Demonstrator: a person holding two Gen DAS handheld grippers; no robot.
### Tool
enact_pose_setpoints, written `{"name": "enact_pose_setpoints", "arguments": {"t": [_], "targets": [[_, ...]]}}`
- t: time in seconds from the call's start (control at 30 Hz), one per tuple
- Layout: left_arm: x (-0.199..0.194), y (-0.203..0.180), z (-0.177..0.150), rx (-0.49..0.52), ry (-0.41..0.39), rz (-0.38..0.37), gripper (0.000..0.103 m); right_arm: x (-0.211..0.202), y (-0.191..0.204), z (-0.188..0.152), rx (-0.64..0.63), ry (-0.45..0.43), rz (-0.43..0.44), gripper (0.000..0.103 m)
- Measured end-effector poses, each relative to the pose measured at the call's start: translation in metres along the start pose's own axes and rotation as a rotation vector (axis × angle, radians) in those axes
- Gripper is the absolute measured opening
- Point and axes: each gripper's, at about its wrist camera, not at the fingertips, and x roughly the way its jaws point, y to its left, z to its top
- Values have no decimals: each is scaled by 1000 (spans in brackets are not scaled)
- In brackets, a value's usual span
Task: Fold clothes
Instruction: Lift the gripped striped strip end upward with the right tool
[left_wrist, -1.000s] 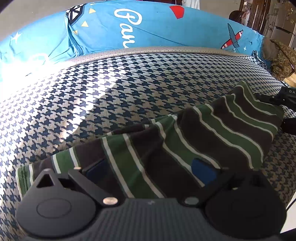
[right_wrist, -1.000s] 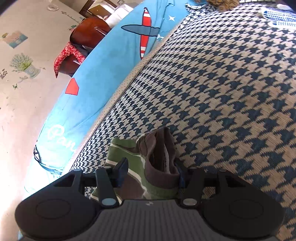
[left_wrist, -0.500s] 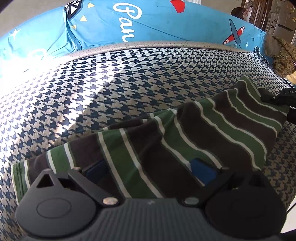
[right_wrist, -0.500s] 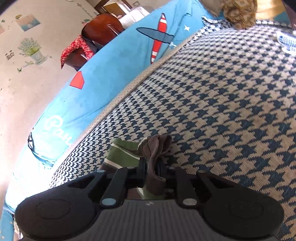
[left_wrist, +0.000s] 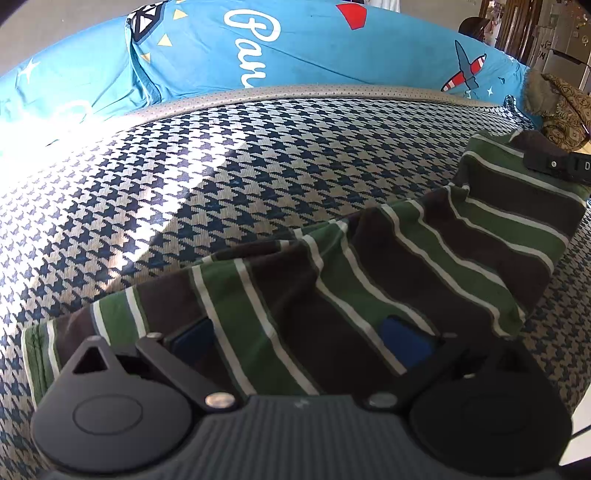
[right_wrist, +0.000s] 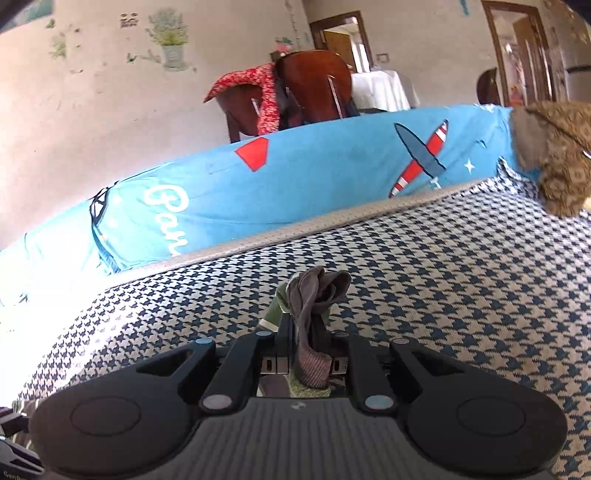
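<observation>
A green and brown striped garment (left_wrist: 406, 266) lies stretched across the houndstooth surface (left_wrist: 184, 184). Its near edge is draped over my left gripper (left_wrist: 299, 332), which stands open; both blue pads (left_wrist: 406, 343) peek out from under the cloth, far apart. At the far right of the left wrist view, my right gripper (left_wrist: 561, 166) holds the garment's other end raised. In the right wrist view, the right gripper (right_wrist: 306, 347) is shut on a bunched brown edge of the garment (right_wrist: 317, 291), which sticks up between the fingers.
A blue sheet with a plane print (left_wrist: 295, 48) runs along the far edge of the houndstooth surface (right_wrist: 461, 280). A brown patterned cloth heap (right_wrist: 554, 158) sits at the far right corner. Behind it stand a wooden chair with a red cloth (right_wrist: 306, 88) and a wall.
My right gripper went from open to shut on the garment's end, then lifted and tilted upward, raising that end. The left gripper stayed open in place.
</observation>
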Motion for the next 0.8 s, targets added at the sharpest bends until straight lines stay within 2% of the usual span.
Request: {"name": "enact_pose_setpoints", "arguments": {"t": [0.23,0.43,0.6,0.8], "targets": [[0,1,1,-6,-5,-2,102,-14,26,0,-131,-31,56,12],[-2,1,5,-2,-38,-11,102,-20,21,2,-101,-35,63,12],[2,1,4,-4,-32,-8,102,-26,8,4,-43,-38,53,12],[4,3,5,-14,-26,-10,102,-31,16,3,-89,-44,104,11]]}}
